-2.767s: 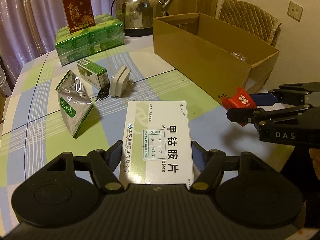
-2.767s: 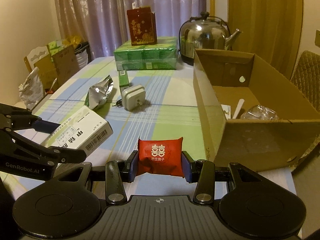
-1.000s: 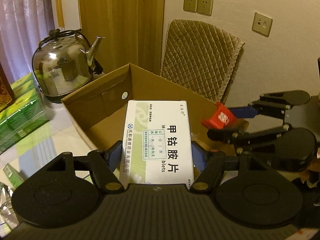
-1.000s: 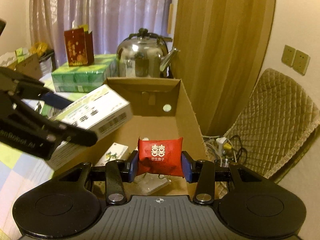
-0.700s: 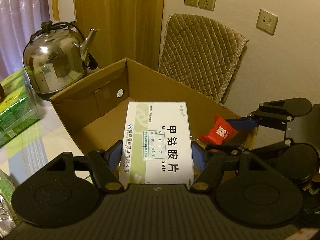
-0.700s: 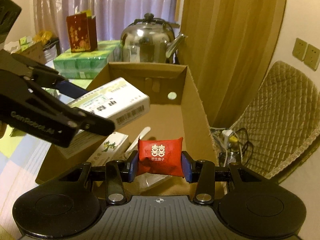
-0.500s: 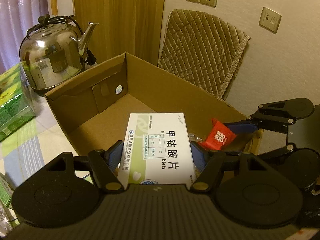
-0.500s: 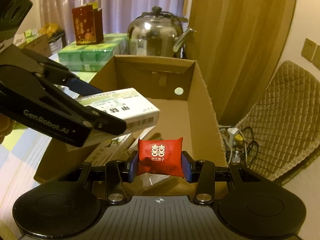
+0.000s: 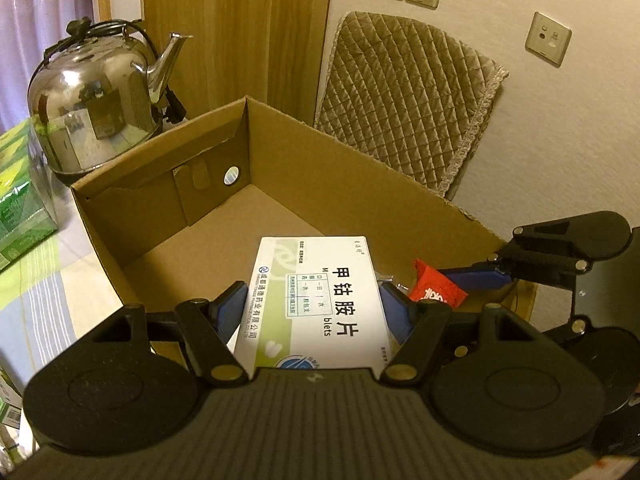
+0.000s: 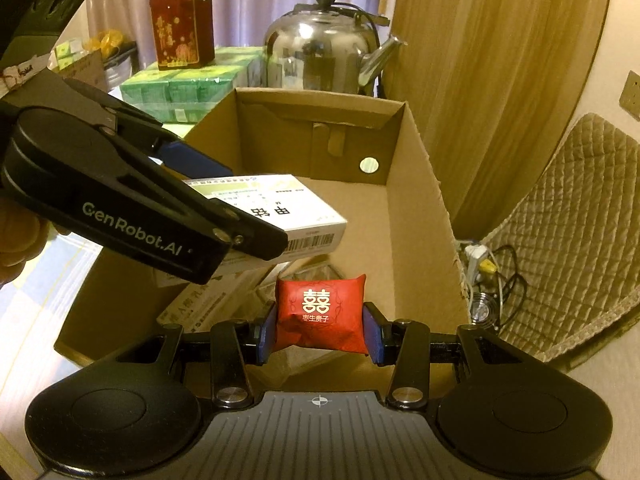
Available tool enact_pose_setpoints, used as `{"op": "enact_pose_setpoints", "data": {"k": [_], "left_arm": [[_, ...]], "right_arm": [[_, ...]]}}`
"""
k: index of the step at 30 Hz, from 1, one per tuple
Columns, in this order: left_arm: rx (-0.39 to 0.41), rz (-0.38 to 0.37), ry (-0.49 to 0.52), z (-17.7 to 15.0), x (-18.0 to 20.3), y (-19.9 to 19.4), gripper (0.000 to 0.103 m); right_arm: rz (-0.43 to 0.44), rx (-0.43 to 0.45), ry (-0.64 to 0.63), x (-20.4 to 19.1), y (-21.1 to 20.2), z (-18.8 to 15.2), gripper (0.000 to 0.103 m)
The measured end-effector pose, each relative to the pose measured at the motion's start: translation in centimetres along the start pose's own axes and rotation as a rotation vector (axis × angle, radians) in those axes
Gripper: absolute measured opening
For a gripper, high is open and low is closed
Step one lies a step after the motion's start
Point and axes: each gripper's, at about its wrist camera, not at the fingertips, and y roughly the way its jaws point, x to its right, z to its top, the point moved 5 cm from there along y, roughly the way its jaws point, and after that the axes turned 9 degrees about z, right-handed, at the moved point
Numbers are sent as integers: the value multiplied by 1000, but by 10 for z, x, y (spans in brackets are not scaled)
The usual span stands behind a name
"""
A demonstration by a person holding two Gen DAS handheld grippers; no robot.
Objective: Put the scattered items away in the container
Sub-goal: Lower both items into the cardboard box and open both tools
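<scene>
Right gripper (image 10: pixel 320 338): jaws closing narrowly on a red sweet packet (image 10: pixel 321 312), both blue pads pressing its sides, the packet hanging above the near end of the cardboard box (image 10: pixel 416 184). Left gripper (image 9: pixel 312 308): jaws standing wider, and whether they are gripping or already letting go cannot be told; the white medicine carton (image 9: pixel 316 304) is sitting between them, with its far end tipping down into the box; from the right wrist view the same carton is showing over the box's near-left part, just beside and above the sweet packet. Box contents, near end: a pale printed carton (image 10: pixel 208 304) lying flat on the floor, with some crinkled clear wrapping (image 10: pixel 308 276) partly hidden beside it; the far half of the floor is showing bare cardboard. Progress, as a judgement: some items are already lying inside, two more are being delivered and not yet resting on the floor; what is remaining scattered on the table cannot be seen from here. Beyond the box: a steel kettle (image 9: pixel 100 96) standing just behind the far wall, green shrink-wrapped packs (image 10: pixel 188 88) to its left with a red gift bag (image 10: pixel 180 36) on top, and a quilted chair back (image 9: pixel 408 96) beyond the box's right side.
</scene>
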Motion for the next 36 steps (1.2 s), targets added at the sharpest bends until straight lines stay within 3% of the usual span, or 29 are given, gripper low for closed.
{"op": "enact_pose_setpoints", "data": {"k": [15, 18, 19, 36], "left_arm": [[57, 33, -63, -5, -26, -32, 69], [65, 38, -80, -8, -33, -38, 71], [67, 40, -84, -9, -35, -40, 71], [107, 112, -184, -52, -74, -105, 75]], "right_arm": [[15, 11, 12, -3, 2, 1, 43], [15, 32, -1, -5, 1, 3, 67], [14, 38, -3, -6, 0, 4, 69], [-26, 158, 106, -22, -51, 6, 70]]}}
